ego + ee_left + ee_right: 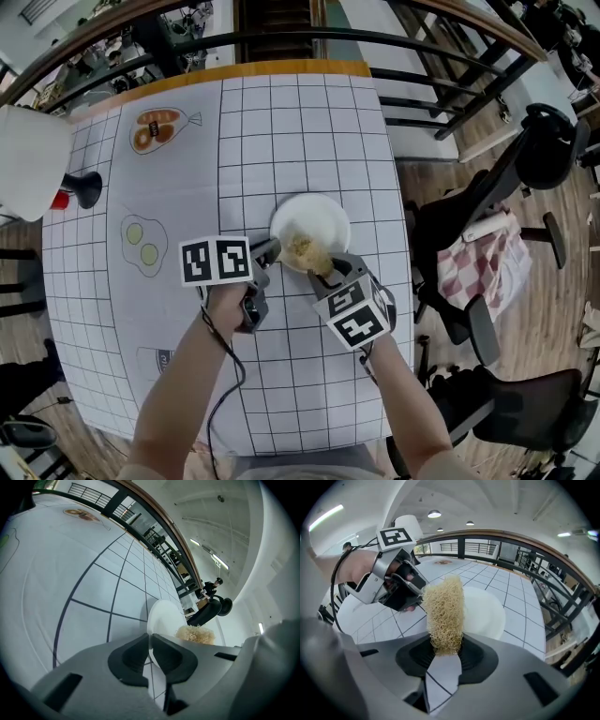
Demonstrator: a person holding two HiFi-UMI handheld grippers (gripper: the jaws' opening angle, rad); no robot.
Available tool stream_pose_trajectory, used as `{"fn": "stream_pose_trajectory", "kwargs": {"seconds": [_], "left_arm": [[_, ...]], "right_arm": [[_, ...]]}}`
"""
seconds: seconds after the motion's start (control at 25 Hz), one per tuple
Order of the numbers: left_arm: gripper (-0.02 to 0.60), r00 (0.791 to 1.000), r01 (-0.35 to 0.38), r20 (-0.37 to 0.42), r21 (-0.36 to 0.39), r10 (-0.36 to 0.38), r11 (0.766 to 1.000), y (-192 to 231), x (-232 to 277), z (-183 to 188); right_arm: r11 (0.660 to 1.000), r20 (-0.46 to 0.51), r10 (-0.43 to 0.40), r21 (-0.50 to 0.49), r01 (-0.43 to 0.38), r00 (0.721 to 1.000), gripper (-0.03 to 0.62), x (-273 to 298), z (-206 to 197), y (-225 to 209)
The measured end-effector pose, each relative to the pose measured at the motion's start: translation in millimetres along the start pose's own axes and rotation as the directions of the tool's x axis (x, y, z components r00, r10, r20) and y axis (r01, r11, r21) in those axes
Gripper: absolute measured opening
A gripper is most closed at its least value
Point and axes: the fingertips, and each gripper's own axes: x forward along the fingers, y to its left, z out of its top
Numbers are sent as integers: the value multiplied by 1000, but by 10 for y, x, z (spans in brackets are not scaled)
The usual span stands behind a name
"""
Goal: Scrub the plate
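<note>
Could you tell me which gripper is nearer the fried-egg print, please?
Left. The left gripper sits right of the fried-egg print, gripping the rim of the plate; the right gripper is farther right, over it.

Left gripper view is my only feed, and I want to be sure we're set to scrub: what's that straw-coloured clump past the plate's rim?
Observer: A fibrous loofah scrubber, clamped upright in the right tongs.
Operator: Where is it relative to the plate?
Observer: In the head view it sits over the near part of the plate, toward the person. The far part is bare white.
Operator: Anything else on the table I could knock?
Observer: Only printed pictures on the cloth lie near the plate. A black object stands at the table's left edge, well apart.
</note>
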Motion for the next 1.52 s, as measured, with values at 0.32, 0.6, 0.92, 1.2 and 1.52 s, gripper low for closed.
{"fn": "stream_pose_trajectory", "kwargs": {"seconds": [0.32,0.6,0.92,1.2,1.52], "left_arm": [[34,1000,0,3,1,0,1000,0,-5,12],[35,1000,-22,15,27,22,999,-9,5,7],[66,996,-83,45,162,76,983,-213,-195,-10],[66,985,-139,128,200,115,970,-467,-656,79],[66,932,-262,338,371,134,891,-1039,-1496,227]], "right_arm": [[995,-14,-65,79,66,998,123,-152,-193,-415],[981,-24,-178,73,179,984,124,-326,-239,-746],[977,2,-211,42,211,977,126,-664,-216,-753],[973,61,-228,39,226,972,126,-1087,-18,-602],[957,196,-281,132,258,939,127,-1814,232,-456]]}}
